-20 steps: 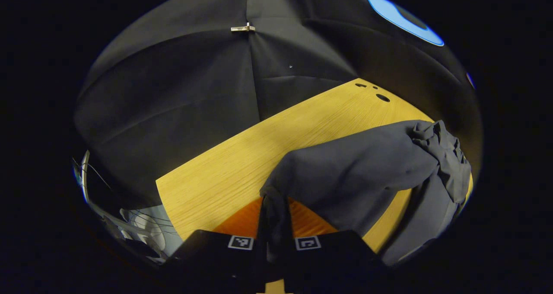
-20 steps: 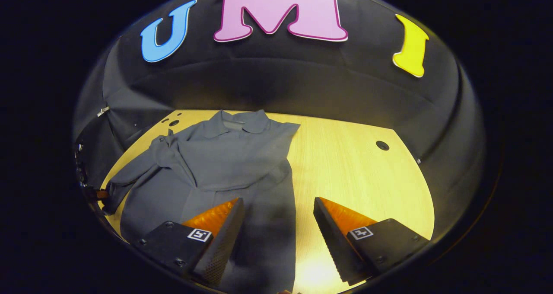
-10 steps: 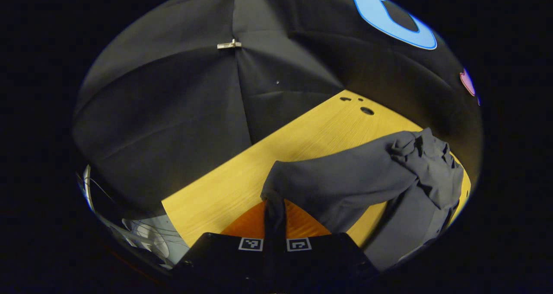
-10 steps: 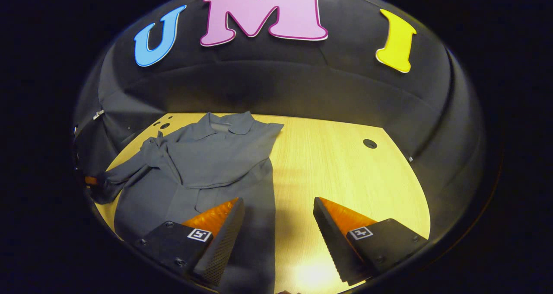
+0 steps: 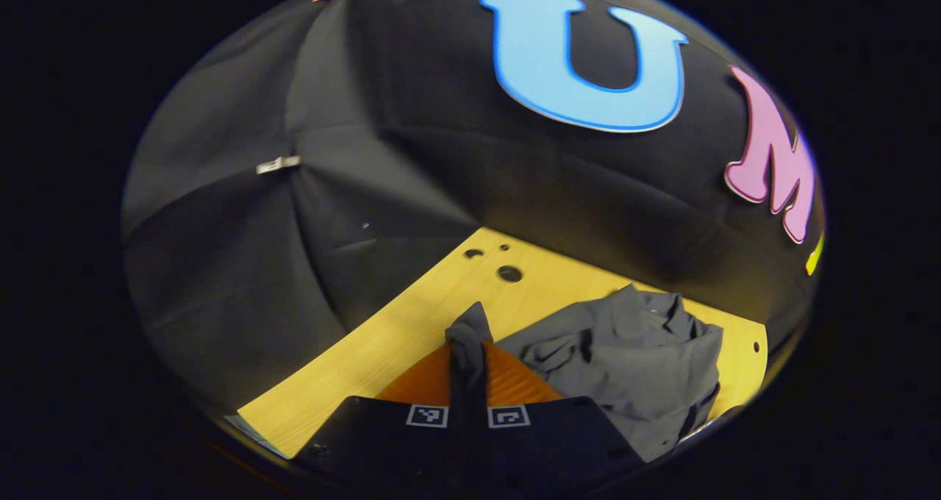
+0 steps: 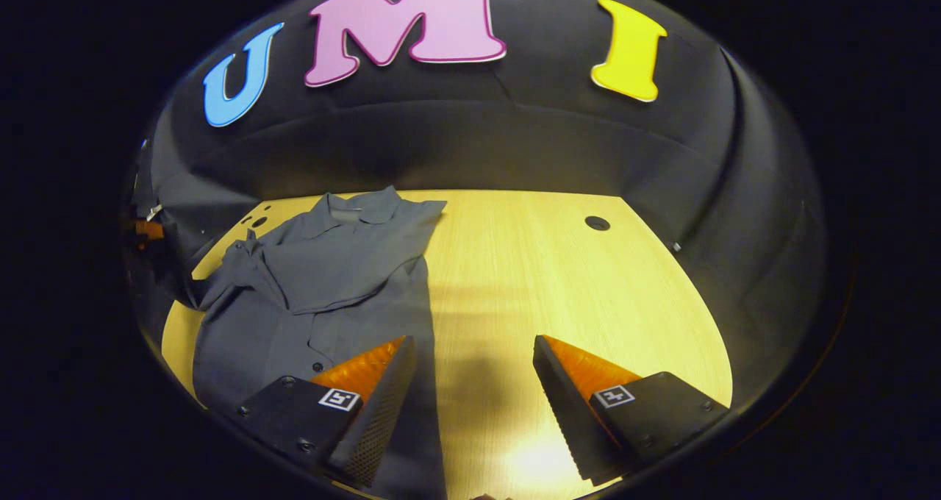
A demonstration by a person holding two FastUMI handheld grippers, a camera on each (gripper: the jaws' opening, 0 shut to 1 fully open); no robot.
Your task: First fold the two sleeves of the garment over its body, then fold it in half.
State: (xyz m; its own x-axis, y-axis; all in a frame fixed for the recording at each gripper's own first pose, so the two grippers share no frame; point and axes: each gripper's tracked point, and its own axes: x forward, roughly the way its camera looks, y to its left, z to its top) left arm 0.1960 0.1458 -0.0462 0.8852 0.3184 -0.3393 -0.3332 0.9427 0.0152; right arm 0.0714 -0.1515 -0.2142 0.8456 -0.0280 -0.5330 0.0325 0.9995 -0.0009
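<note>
A grey collared shirt (image 6: 323, 279) lies on the wooden table (image 6: 559, 287), collar toward the back wall, with one sleeve folded across its chest. Its other sleeve (image 5: 470, 331) is pinched at the cuff between my left gripper's (image 5: 467, 371) fingers, which are shut on it and raised above the table. In the left gripper view the shirt's body (image 5: 632, 353) lies bunched to the right of that gripper. My right gripper (image 6: 474, 382) hovers open above the table's front, its left finger (image 6: 371, 393) over the shirt's lower hem and its right finger over bare wood.
The tabletop has cable holes at its back left (image 5: 509, 273) and back right (image 6: 597, 223). Black cloth walls close the booth behind and at the sides. Bare wood stretches to the right of the shirt.
My left gripper has lifted and swung right with the sleeve cuff, drawing the sleeve in toward the shirt's body. My right gripper has drifted slightly right, staying open.
</note>
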